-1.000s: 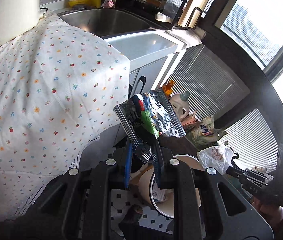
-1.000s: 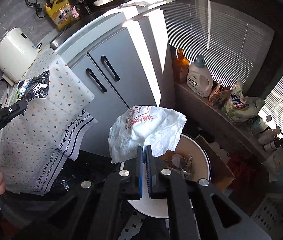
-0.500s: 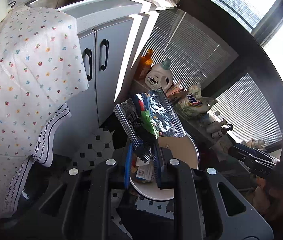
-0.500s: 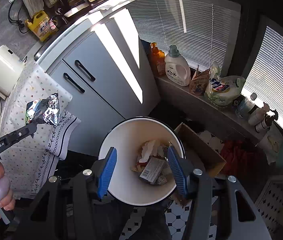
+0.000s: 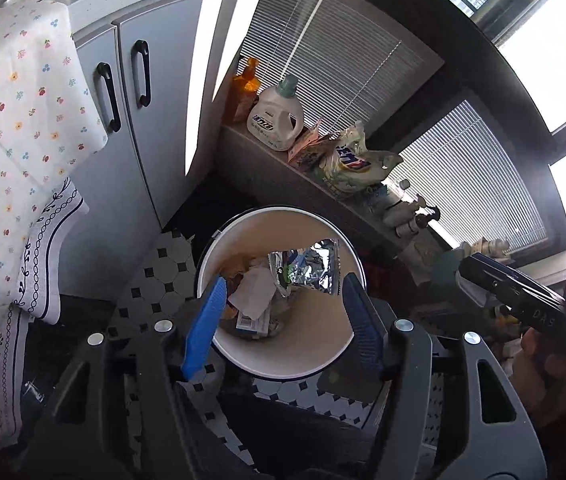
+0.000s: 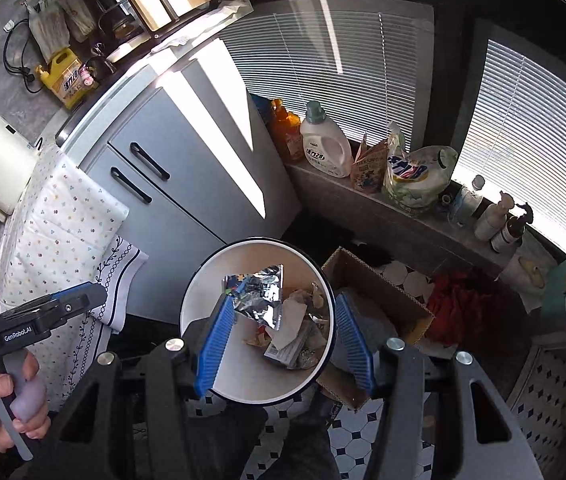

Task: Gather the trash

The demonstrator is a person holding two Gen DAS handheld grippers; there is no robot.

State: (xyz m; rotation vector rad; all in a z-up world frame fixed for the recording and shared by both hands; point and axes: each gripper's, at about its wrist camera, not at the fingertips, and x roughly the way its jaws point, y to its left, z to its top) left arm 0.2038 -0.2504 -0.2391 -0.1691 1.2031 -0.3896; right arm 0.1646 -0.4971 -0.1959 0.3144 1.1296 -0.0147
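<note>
Both claws hang released over the bin (image 5: 345, 350): left claw (image 5: 283, 322) just opened, nothing between; wrapper (image 6: 261, 298) inside.

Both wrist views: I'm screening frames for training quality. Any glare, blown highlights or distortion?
Left wrist view: the window at top right is blown out white, and straight edges bow under the fisheye. Right wrist view: a hard sunlit stripe crosses the cabinet doors, and the foil wrapper in the bin glints.
</note>
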